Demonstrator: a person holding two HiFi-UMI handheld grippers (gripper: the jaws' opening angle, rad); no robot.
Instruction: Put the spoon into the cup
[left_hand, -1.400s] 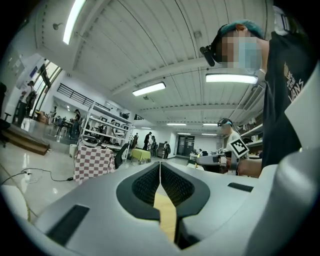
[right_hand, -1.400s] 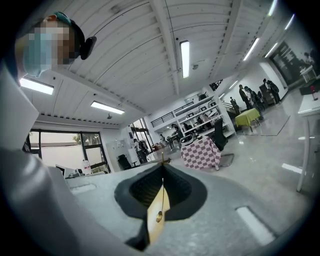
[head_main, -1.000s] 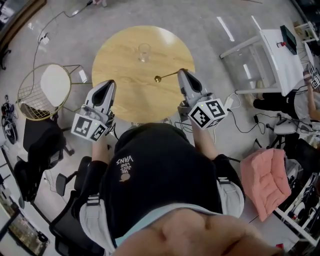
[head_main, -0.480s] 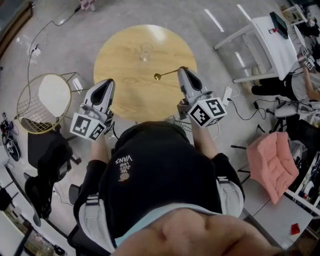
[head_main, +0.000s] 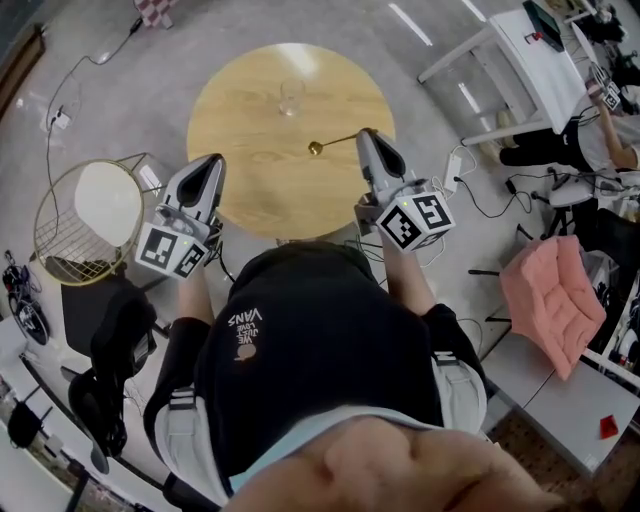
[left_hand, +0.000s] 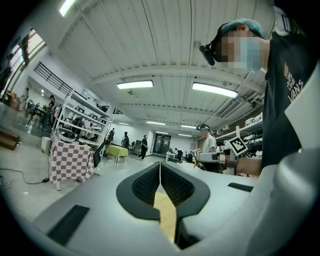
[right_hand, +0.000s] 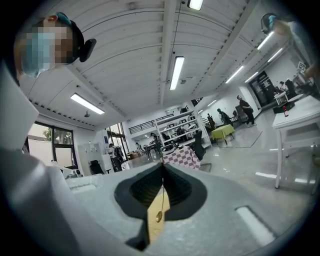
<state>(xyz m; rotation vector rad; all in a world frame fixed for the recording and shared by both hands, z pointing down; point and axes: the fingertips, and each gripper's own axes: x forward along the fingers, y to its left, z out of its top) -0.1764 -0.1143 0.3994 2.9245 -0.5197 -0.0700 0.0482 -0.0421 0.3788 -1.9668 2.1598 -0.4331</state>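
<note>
Head view, your right gripper (head_main: 363, 135) pinched shut on the thin handle of a gold spoon (head_main: 322, 146), its round bowl toward 9 o'clock above the round wooden table (head_main: 250, 180), clear glass cup (head_main: 290, 98) at the table's 12 o'clock, well apart, your left gripper (head_main: 216, 161) closed, empty.

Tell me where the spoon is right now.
Head view: the spoon sits clamped in the right gripper, bowl pointing left over the round table, apart from the glass cup farther back.
</note>
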